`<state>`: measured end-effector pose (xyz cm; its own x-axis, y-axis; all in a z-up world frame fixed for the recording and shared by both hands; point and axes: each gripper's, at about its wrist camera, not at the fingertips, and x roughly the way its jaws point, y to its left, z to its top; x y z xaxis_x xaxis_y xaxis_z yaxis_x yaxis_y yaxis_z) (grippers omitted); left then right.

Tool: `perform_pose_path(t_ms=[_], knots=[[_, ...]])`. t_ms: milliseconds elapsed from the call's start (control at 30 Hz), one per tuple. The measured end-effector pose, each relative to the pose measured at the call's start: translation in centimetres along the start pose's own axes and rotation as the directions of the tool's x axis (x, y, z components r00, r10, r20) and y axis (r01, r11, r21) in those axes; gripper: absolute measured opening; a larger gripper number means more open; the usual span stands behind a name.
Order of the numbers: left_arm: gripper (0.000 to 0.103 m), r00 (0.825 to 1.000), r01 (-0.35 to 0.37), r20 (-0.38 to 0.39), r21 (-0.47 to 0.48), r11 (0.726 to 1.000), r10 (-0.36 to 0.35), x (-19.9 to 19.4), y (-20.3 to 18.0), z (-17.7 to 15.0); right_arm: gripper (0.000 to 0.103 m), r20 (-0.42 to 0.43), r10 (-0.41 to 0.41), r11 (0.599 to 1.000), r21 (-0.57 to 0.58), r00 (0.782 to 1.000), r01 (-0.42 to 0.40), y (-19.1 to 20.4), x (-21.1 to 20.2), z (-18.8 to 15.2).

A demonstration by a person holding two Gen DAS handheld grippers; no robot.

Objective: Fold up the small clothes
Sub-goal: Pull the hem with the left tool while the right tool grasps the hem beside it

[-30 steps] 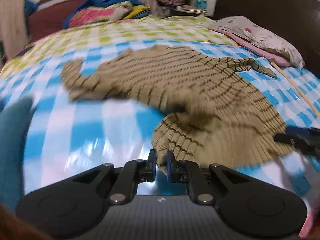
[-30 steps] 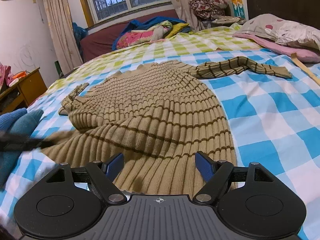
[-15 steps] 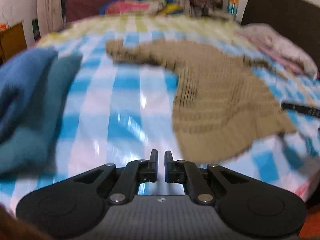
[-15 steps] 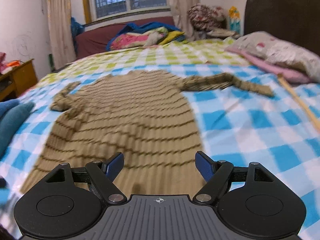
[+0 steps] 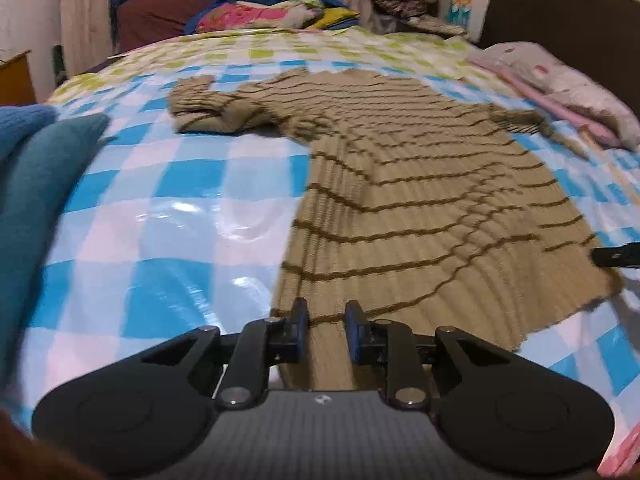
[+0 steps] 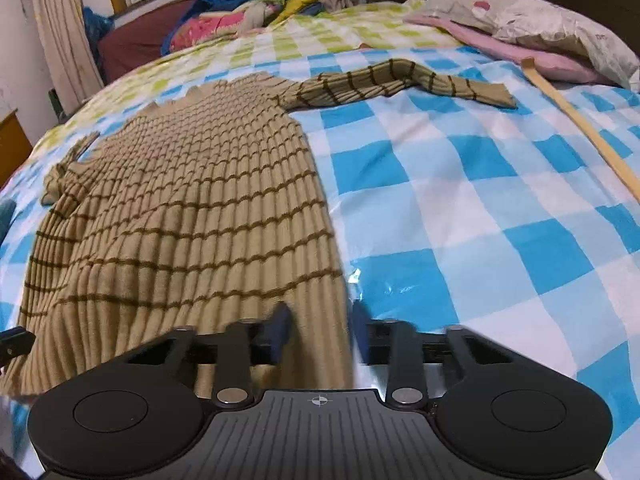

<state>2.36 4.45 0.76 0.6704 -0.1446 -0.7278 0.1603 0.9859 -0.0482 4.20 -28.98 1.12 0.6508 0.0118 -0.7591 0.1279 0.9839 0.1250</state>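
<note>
While lying flat, tan ribbed sweater, brown stripes, sleeve outstretched

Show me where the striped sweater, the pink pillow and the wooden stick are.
striped sweater (image 6: 192, 208), right wrist view, middle of its body.
pink pillow (image 6: 532, 58), right wrist view, its top face.
wooden stick (image 6: 576, 120), right wrist view, mid-shaft.

1. the sweater was a tan ribbed knit with thin dark brown stripes across it.
2. it lay spread flat and face-up on the blue-and-white checked bed cover, hem toward the cameras, neckline toward the far side.
3. one sleeve stretched out flat to the right, cuff end well away from the body.
4. the other sleeve was bunched and folded near the left shoulder.
5. the hem seemed slightly lifted, though blur hid the edge.
</note>
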Motion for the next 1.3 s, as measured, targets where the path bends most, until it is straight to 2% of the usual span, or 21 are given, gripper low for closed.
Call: perform_pose_path(t_ms=[133,333,500,600,733,867,1000,1100,1300], knots=[[0.019,0.999,-0.022,-0.039,-0.018,1.0,0.022,-1.1,1.3,-0.8,0.01,-0.034,0.022,0.999,-0.048,0.999,-0.024,0.7,-1.2,-0.4],[0.018,0.997,-0.029,-0.066,-0.033,0.999,0.027,-3.0,1.9,-1.9,0.008,-0.09,0.031,0.995,-0.092,0.995,-0.039,1.4,-3.3,-2.0],[0.018,0.999,-0.009,-0.049,-0.01,1.0,0.008,-4.3,1.2,-1.8,0.011,-0.092,-0.007,0.987,-0.159,0.996,-0.008,2.2,-4.2,-2.9],[0.019,1.0,-0.021,-0.013,-0.002,1.0,0.021,-5.2,1.0,-1.3,0.016,-0.047,-0.02,0.989,-0.148,0.999,0.012,1.9,-5.5,-2.7],[0.021,0.999,-0.007,0.034,0.012,1.0,0.007,-5.8,0.3,-0.2,0.016,0.04,-0.018,0.987,-0.158,0.999,0.024,2.3,-7.8,-2.0],[0.031,0.999,0.003,0.04,0.051,0.999,-0.005,-4.7,-1.5,0.5,0.016,0.079,0.041,0.98,-0.197,0.996,-0.025,4.1,-8.0,-1.6],[0.036,1.0,0.002,0.0,0.087,0.996,-0.002,-3.0,-3.0,0.1,0.016,0.053,0.089,0.971,-0.226,0.995,-0.075,6.1,-5.6,-2.1],[0.036,0.999,-0.01,-0.042,0.107,0.994,0.015,-1.8,-3.7,-0.5,0.016,0.014,0.077,0.97,-0.234,0.997,-0.071,6.9,-4.0,-2.8],[0.043,0.998,-0.038,-0.045,0.117,0.992,0.043,-1.5,-4.2,-0.6,0.017,-0.019,0.062,0.972,-0.227,0.998,-0.065,6.5,-2.8,-3.7]])
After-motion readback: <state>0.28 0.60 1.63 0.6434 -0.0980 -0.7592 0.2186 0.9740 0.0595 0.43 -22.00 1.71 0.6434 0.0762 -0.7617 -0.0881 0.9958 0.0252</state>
